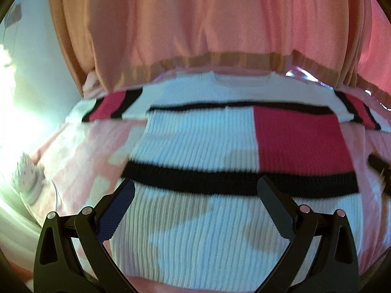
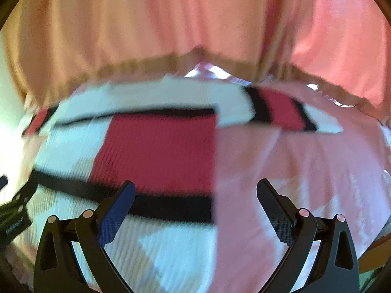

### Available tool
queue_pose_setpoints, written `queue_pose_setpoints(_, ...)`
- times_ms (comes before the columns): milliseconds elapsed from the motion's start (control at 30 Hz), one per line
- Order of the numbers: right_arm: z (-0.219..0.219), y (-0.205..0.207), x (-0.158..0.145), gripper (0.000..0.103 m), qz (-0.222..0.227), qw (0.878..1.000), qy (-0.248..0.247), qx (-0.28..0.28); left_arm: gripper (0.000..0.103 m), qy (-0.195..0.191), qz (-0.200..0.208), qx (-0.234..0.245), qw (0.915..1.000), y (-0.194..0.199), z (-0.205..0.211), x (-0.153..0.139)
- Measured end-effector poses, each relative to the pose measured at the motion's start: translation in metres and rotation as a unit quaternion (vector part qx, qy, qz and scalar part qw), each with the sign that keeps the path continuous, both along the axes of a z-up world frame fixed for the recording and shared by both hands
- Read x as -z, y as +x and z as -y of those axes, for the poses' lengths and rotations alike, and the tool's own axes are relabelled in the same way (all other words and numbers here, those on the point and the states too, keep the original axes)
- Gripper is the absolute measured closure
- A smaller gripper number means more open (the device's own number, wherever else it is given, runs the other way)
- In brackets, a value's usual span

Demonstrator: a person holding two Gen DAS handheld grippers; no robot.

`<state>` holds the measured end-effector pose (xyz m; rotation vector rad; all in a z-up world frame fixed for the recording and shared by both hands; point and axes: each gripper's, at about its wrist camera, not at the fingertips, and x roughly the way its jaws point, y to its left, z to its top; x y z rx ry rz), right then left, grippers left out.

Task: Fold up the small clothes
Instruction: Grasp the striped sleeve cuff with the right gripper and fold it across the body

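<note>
A small ribbed knit sweater [image 1: 200, 141], white with black bands and a red block, lies spread flat on a pink surface [image 1: 80, 151], neck toward the far side and both short sleeves out. My left gripper [image 1: 196, 185] hovers open over its lower body, by the black band, with nothing between the fingers. In the right wrist view the same sweater [image 2: 156, 146] fills the left half. My right gripper [image 2: 195, 188] is open above the sweater's right side edge, empty. The other gripper shows at each view's edge [image 2: 12, 210].
A peach-pink curtain [image 1: 195, 17] hangs along the far side of the surface. A white plush toy [image 1: 27, 173] sits at the left edge in the left wrist view. Bare pink cloth [image 2: 305, 166] lies to the right of the sweater.
</note>
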<state>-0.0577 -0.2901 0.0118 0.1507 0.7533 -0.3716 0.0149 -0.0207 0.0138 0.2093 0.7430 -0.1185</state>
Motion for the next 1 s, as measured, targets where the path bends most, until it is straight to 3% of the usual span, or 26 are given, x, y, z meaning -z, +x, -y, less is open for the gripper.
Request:
queue_pose_setpoints(133,0.077,0.019,-0.031,0.005,0.014,0.999,-0.008,0.05,0.005,0.013,0.03,0.022,0.9992,0.021,0.024,-0.029)
queue_pose_setpoints(233,0.159,0.035,-0.031,0.005,0.006,0.993,-0.007,0.115,0.005,0.011,0.045,0.036,0.9983,0.043,0.041,-0.041)
queue_pose_setpoints(400,0.301,0.031,0.013,0.005,0.003,0.969,0.07,0.237,0.005,0.01,0.04,0.033,0.9986,0.079,0.058,-0.028)
queue_pose_setpoints(467,0.346,0.027,0.038,0.007,-0.005,0.957,0.087,0.275,0.005,0.012,0.006,0.029,0.9995,0.094,0.062,-0.013)
queue_pose_setpoints(600,0.4,0.019,0.08,0.016,-0.015,0.94,0.129,0.314,0.005,0.013,-0.028,0.028,0.9991,0.108,0.069,0.006)
queue_pose_setpoints(700,0.416,0.016,0.1,0.03,-0.007,0.934,0.169,0.314,0.005,0.024,-0.029,0.032,0.9988,0.113,0.077,0.014)
queue_pose_setpoints(767,0.415,0.021,0.1,0.037,-0.002,0.939,0.15,0.309,0.005,0.027,-0.032,0.033,0.9986,0.116,0.08,0.018)
queue_pose_setpoints(833,0.412,0.03,0.099,0.082,0.008,0.95,0.151,0.272,0.005,0.029,-0.037,0.035,0.9983,0.119,0.081,0.021)
queue_pose_setpoints(867,0.412,0.034,0.099,0.092,0.013,0.953,0.155,0.26,0.005,0.03,-0.038,0.035,0.9982,0.119,0.08,0.022)
queue_pose_setpoints(900,0.409,0.037,0.095,0.097,0.021,0.954,0.161,0.25,0.005,0.033,-0.039,0.035,0.9981,0.119,0.079,0.024)
queue_pose_setpoints(1000,0.383,0.047,0.06,0.098,0.07,0.964,0.15,0.21,0.005,0.033,-0.037,0.029,0.9983,0.119,0.075,0.021)
